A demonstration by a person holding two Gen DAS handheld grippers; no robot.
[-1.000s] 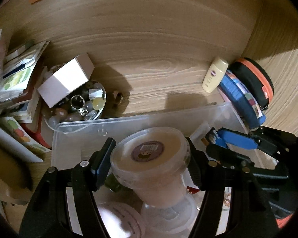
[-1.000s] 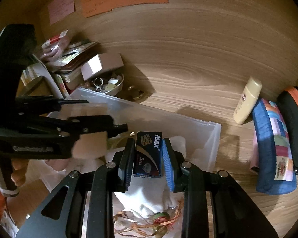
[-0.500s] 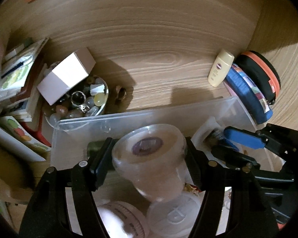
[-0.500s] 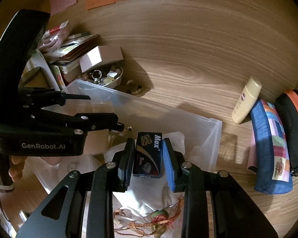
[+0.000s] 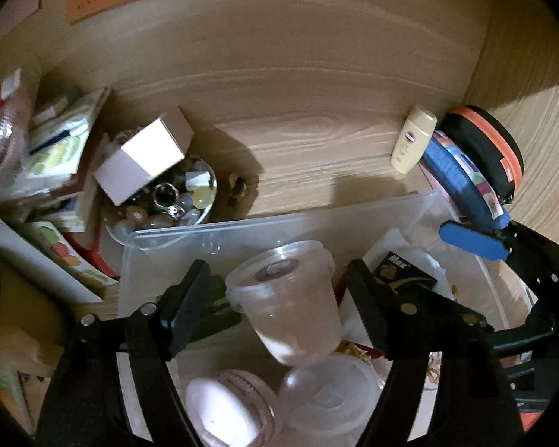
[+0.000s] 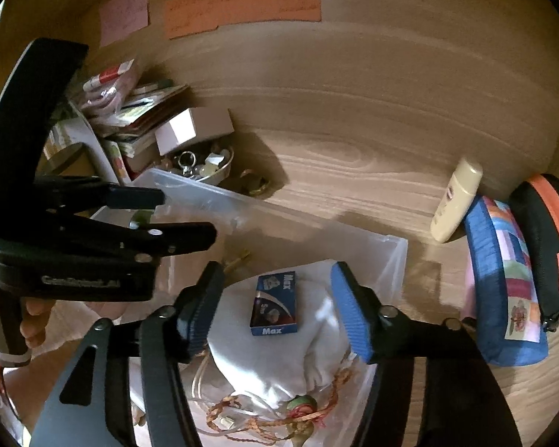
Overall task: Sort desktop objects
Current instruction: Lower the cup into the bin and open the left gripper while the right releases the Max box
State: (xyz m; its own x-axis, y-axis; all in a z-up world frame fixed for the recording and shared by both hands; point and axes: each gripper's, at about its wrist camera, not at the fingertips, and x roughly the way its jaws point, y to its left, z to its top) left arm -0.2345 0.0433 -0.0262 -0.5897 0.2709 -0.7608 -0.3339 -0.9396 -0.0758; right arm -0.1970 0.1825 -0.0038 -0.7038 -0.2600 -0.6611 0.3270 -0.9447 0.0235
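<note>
My left gripper (image 5: pixel 279 279) is open over the clear plastic bin (image 5: pixel 242 223). A lidded plastic cup (image 5: pixel 287 305) lies tilted between its fingers, loose, on other lidded tubs (image 5: pixel 328 402). My right gripper (image 6: pixel 275 298) is open above the same bin (image 6: pixel 387 253). A blue Max staples box (image 6: pixel 275 303) lies flat on a white cloth pouch (image 6: pixel 279 365) below it, and shows in the left wrist view (image 5: pixel 402 277). The left gripper (image 6: pixel 160 219) shows at left in the right wrist view.
On the wooden desk: a cream bottle (image 6: pixel 454 201), a blue pencil case (image 6: pixel 503 283), a black and orange case (image 6: pixel 551 246), a bowl of trinkets (image 5: pixel 167 201) with a white box (image 5: pixel 145 160) on it, stacked papers (image 5: pixel 56 156), sticky notes (image 6: pixel 242 3).
Both grippers opened. The left let go of the lidded cup, which tipped into the bin. The right let go of the Max box, which now lies on the white pouch.
</note>
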